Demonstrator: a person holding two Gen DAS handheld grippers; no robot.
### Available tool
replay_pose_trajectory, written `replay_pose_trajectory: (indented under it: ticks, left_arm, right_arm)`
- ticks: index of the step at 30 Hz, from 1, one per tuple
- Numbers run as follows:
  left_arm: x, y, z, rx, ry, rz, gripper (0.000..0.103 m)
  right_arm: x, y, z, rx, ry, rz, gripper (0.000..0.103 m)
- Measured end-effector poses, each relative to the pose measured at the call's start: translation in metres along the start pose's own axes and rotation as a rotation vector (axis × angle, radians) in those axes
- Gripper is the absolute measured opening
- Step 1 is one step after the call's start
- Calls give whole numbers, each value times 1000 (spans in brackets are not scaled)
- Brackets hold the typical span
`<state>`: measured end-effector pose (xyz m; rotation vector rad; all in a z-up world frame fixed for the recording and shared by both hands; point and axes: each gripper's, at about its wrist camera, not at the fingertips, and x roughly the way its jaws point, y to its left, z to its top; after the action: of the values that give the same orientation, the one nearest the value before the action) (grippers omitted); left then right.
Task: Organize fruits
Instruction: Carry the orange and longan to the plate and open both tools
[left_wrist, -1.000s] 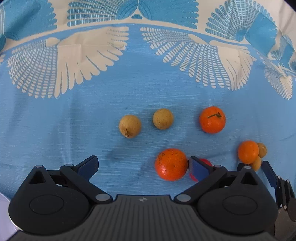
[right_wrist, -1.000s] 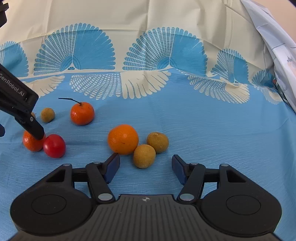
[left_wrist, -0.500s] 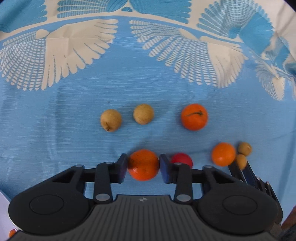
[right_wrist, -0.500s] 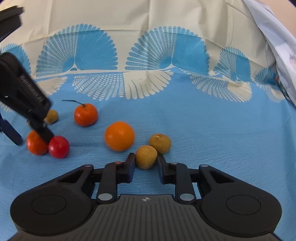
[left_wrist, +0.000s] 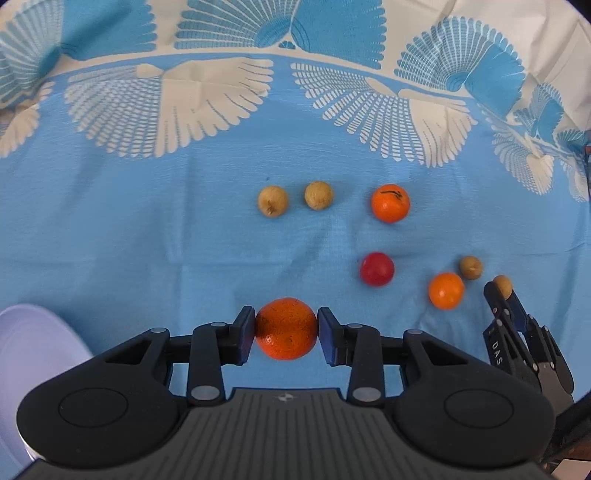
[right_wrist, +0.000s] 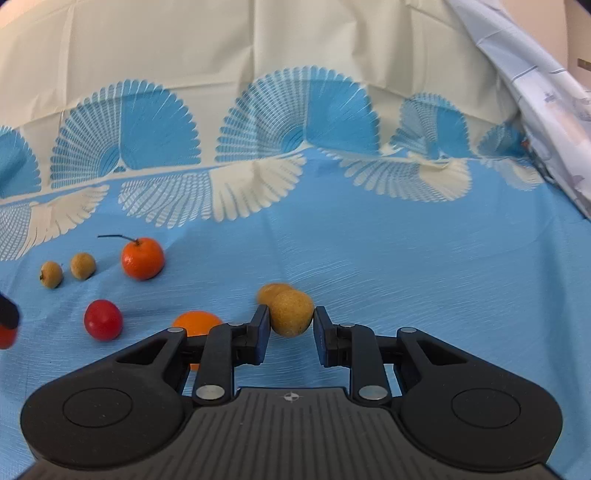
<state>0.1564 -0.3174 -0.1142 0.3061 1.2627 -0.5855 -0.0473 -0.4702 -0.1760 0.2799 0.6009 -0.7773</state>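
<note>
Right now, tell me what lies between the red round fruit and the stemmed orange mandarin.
Nothing: in the left wrist view only bare blue cloth separates the red round fruit from the stemmed orange mandarin.

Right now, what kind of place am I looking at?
Probably a home table: a blue tablecloth with white fan prints, loose fruit like a red tomato and stemmed orange, and a pale dish.

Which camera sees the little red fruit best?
The left wrist view. There the red fruit sits whole on the blue cloth, clear and in the open. The right wrist view shows it too, whole but off near the left edge, seen from lower down.
</note>
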Motion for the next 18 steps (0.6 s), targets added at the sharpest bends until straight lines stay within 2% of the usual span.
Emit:
replay_pose_trajectory:
  ticks: [5, 8, 13, 18]
  left_arm:
    - [-57, 15, -34, -10, -29, 0, 41]
    - [-91, 32, -59, -32, -40, -5, 41]
    - [-141, 67, -105, -76, -57, 6, 41]
    - [-180, 107, -158, -135, -81, 16, 41]
  right_arm:
    - [-51, -17, 11, 43, -51, -41, 26]
    - [-96, -14, 17, 17, -103, -6, 26]
    - [-181, 13, -2, -47, -72, 129, 26]
    - [-254, 59, -24, -116, -24, 317, 26]
